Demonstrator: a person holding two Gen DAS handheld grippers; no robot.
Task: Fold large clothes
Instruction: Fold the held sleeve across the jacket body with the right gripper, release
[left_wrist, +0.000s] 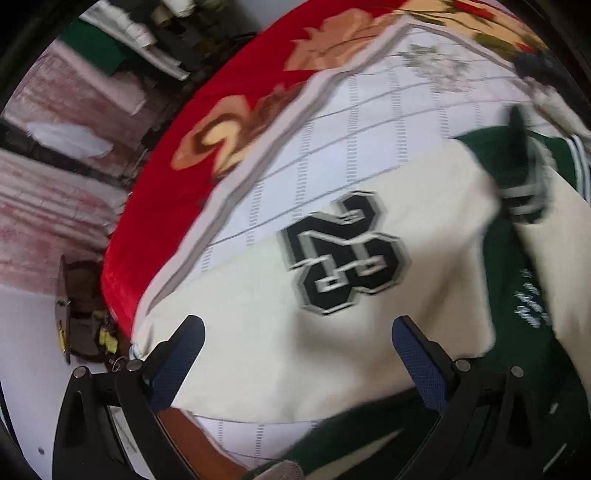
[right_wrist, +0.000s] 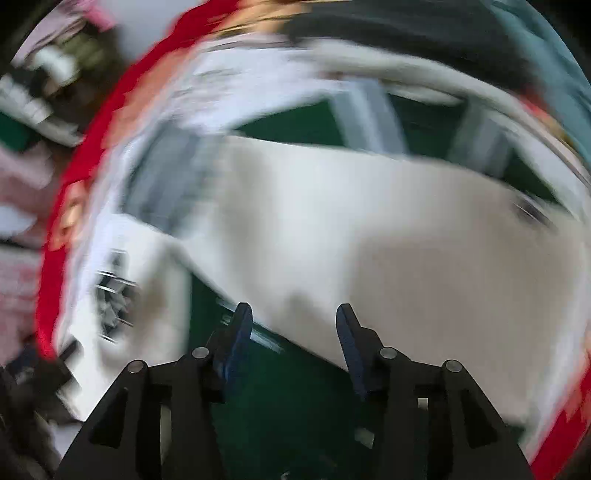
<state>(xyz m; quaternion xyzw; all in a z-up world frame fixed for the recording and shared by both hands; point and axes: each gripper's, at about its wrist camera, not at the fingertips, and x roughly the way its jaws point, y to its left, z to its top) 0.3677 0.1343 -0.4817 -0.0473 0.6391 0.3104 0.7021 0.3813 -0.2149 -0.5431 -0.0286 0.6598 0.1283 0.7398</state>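
A green and cream varsity jacket lies on a white checked sheet on a bed. In the left wrist view its cream sleeve bears a black number patch, with the green body to the right. My left gripper is open and empty, just above the cream sleeve. In the right wrist view, which is blurred, a cream sleeve crosses the green body. My right gripper is open and empty above the sleeve's lower edge.
A red floral blanket borders the white checked sheet on the left and far side. Beyond the bed's edge are a pink brick wall, cluttered shelves and a brown object on the floor.
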